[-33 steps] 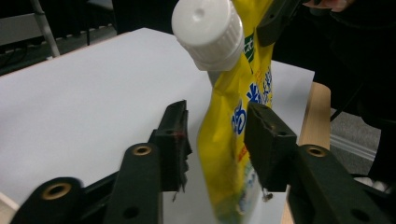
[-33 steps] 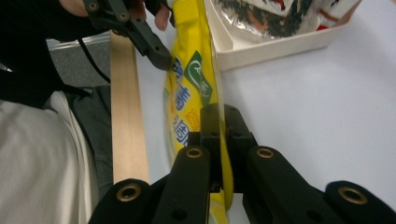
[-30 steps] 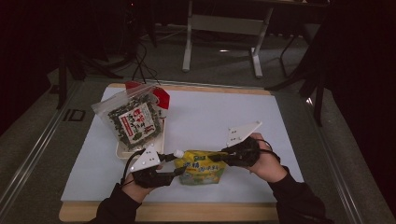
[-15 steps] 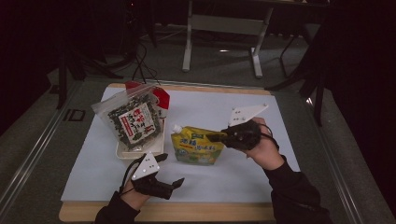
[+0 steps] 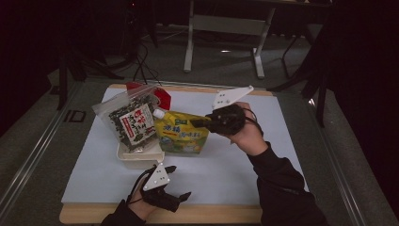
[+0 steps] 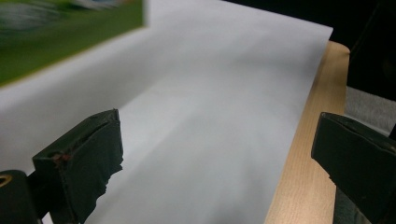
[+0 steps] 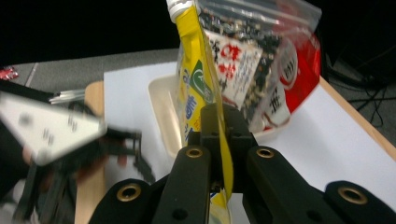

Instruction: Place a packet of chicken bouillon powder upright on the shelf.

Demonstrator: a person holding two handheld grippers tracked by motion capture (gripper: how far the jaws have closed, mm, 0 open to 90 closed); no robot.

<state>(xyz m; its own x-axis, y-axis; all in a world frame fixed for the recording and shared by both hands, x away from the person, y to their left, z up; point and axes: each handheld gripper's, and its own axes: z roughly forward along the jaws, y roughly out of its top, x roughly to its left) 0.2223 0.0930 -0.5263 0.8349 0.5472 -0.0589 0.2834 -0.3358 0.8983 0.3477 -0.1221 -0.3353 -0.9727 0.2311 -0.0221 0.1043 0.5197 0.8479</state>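
holding the yellow pouch [image 5: 183,135] upright, right gripper [image 5: 200,122] clamped on its edge, tray [image 5: 136,159] at its 9 o'clock. left gripper [image 5: 178,184] sits at 6 o'clock, jaws apart, empty. pouch probably isn't in the tray yet.

A dim recording studio or lab, pale wooden table [image 5: 282,214] under a white paper sheet [image 5: 226,165], grey carpeted floor [image 5: 28,141] around it, loose black cables [image 5: 141,66] and grey metal stand legs [image 5: 226,28] beyond the right hand-held gripper [image 5: 200,122], darkness behind

Seaweed bag [image 5: 131,123] in tray [image 5: 136,159]; pouch [image 5: 182,134] just right.
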